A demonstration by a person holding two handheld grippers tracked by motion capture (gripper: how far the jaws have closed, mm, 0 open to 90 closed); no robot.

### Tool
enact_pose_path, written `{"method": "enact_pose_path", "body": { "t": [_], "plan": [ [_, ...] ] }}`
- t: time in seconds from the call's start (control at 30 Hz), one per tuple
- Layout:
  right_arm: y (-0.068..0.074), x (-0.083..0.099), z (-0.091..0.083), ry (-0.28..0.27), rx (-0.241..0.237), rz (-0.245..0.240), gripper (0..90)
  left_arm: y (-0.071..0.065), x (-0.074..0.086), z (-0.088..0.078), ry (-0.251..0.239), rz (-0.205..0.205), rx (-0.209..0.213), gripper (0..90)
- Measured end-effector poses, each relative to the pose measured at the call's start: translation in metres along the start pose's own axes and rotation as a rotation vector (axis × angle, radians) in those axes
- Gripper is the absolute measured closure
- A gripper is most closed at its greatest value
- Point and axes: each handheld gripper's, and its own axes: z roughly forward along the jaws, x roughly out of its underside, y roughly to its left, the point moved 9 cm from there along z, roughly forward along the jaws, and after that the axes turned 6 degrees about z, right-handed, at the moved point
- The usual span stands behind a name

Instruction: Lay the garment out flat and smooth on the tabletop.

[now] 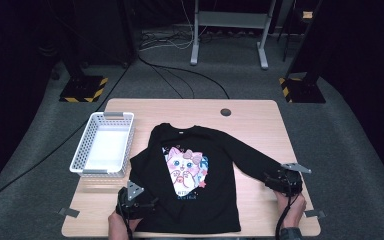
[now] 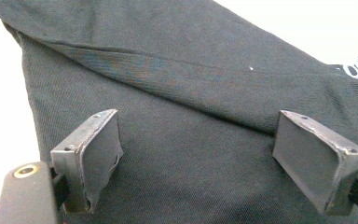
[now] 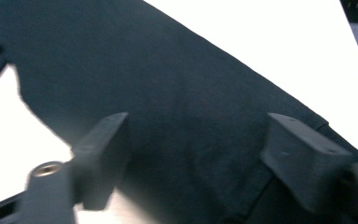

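A black long-sleeved shirt [image 1: 195,175] with a cartoon cat print [image 1: 186,169] is laid face up on the wooden worktop [image 1: 250,112], collar toward the far edge, hem at the near edge. One sleeve [image 1: 252,157] is stretched out diagonally toward the near right corner; the other sleeve [image 1: 139,167] is folded in along the left side of the body. The long axis of the extended sleeve runs from the shoulder down and right, ending at the right tool [image 1: 283,181], which is positioned over the cuff. In the right gripper view the jaws of the right tool [image 3: 193,158] are seen spread wide with sleeve cloth [image 3: 168,93] lying between them; nothing is clamped. The left tool [image 1: 132,200] is placed at the near left edge of the shirt body; in the left gripper view the left tool [image 2: 198,154] is likewise seen with jaws apart, straddling a fold [image 2: 168,70] in the fabric without closing on it. A white perforated basket [image 1: 87,145] stands on the worktop just left of the shirt, nearer the left tool. Judged from this layout, a fold is likely being prepared, and the outstretched sleeve lies directly under the right hand [image 1: 292,207], which is the nearer one for taking the cuff.
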Motion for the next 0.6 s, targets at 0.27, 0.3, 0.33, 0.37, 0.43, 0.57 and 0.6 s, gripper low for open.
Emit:
{"method": "enact_pose_path", "body": {
  "t": [0.27, 0.3, 0.33, 0.37, 0.43, 0.57, 0.6],
  "plan": [
    [0.083, 0.009, -0.017, -0.008, -0.260, -0.061, 7.0, 0.000, 0.000, 0.000, 0.000, 0.000, 0.000, 15.0],
    [0.092, 0.011, -0.016, 0.003, -0.275, -0.078, 4.9, 0.000, 0.000, 0.000, -0.001, -0.001, 0.000, 14.9],
    [0.105, 0.014, -0.014, 0.015, -0.296, -0.099, 2.7, 0.000, 0.000, 0.000, 0.000, -0.001, -0.001, 14.8],
    [0.118, 0.017, -0.012, 0.029, -0.317, -0.129, 0.0, 0.000, 0.000, 0.000, 0.002, 0.000, -0.001, 14.7],
    [0.143, 0.024, -0.007, 0.045, -0.363, -0.180, 0.0, -0.001, 0.000, 0.000, 0.000, -0.002, -0.003, 14.6],
    [0.172, 0.032, 0.003, 0.049, -0.349, -0.283, 0.0, -0.001, 0.000, 0.000, 0.001, 0.000, -0.002, 14.5],
    [0.174, 0.034, 0.006, 0.065, -0.321, -0.317, 0.0, -0.001, 0.000, 0.001, 0.000, 0.001, -0.001, 14.5]
  ]
}}
